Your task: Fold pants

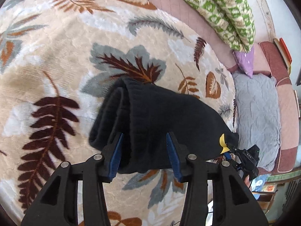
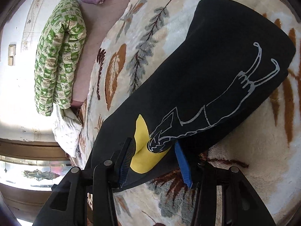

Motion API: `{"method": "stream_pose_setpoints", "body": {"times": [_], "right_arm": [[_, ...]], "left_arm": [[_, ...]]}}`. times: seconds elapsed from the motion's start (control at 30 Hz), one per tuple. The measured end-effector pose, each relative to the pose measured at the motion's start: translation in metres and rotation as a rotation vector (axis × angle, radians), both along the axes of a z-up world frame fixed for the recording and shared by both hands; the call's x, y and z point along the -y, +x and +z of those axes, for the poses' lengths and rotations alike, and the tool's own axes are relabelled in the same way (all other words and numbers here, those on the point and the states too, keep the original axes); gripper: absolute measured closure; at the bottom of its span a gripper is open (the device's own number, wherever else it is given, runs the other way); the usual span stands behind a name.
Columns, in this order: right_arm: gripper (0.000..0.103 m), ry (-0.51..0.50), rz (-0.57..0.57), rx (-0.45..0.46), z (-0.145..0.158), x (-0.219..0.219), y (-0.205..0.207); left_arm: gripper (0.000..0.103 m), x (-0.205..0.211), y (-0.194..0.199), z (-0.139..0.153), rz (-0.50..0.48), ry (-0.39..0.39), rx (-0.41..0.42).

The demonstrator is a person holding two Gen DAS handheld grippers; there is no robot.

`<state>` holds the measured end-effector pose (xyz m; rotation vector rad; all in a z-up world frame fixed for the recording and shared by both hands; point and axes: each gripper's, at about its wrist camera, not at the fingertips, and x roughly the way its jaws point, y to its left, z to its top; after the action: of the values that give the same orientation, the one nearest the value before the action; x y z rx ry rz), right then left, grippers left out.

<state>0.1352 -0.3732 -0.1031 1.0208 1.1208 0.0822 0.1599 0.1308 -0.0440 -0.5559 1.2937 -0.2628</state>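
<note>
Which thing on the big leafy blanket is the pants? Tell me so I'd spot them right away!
Find the cream blanket with brown and grey leaves that covers the bed. In its middle lies a thick folded bundle, the black pants, with both sets of tongs around its near edge. They are the only all-black thing there, with a silver line drawing and a yellow patch.

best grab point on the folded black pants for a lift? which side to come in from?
Grip the black pants at both short ends, coming in level from the near long edge. The left claw straddles the thick stacked folds; the right claw sits at the yellow patch end. An end-to-end hold should stop the bundle sagging open.
</note>
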Motion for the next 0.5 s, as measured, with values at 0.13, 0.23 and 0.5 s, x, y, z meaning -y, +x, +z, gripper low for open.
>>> {"method": "stream_pose_setpoints", "body": {"times": [0.13, 0.23, 0.5], "right_arm": [[0.095, 0.004, 0.045, 0.016, 0.000, -0.003, 0.002], [0.097, 0.004, 0.084, 0.078, 0.013, -0.001, -0.006], [0.086, 0.046, 0.110, -0.003, -0.012, 0.012, -0.017]], "left_arm": [[0.092, 0.001, -0.001, -0.001, 0.023, 0.041, 0.005], [0.091, -0.007, -0.004, -0.005, 0.019, 0.106, -0.003], [0.090, -0.009, -0.011, -0.009, 0.010, 0.072, -0.045]]}}
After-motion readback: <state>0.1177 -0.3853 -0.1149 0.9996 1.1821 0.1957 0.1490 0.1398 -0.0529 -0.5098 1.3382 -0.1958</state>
